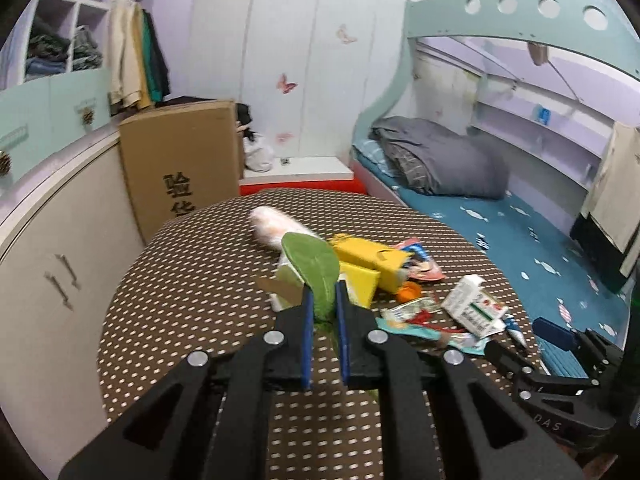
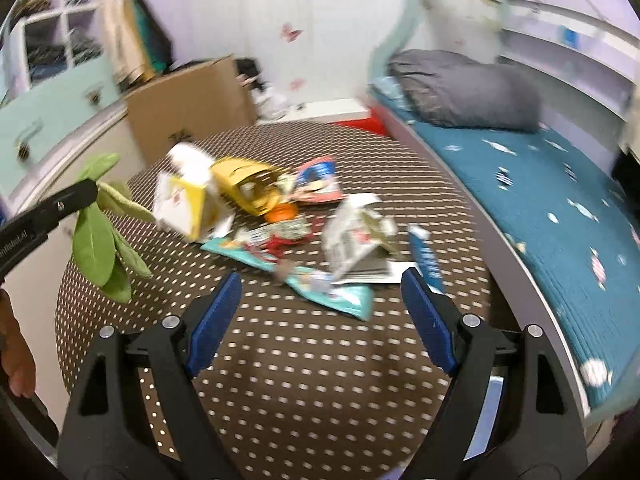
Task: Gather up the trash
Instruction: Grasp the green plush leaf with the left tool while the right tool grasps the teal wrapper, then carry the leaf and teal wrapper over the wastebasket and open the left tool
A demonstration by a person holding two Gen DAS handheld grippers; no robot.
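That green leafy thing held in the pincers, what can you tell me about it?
The green leafy thing looks like a bunch of vegetable leaves, or a soft imitation; blur keeps me from telling which. It has several long oval leaves, brighter green on some, duller olive on others. The left gripper is shut on it, blue pads pinching its narrow part. In the right wrist view it hangs clear above the dotted table, leaves drooping, left of the litter pile.

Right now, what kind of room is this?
Most likely a child's bedroom: a bunk bed with a grey quilt, butterfly stickers on the wall, and shelves of folded clothes.
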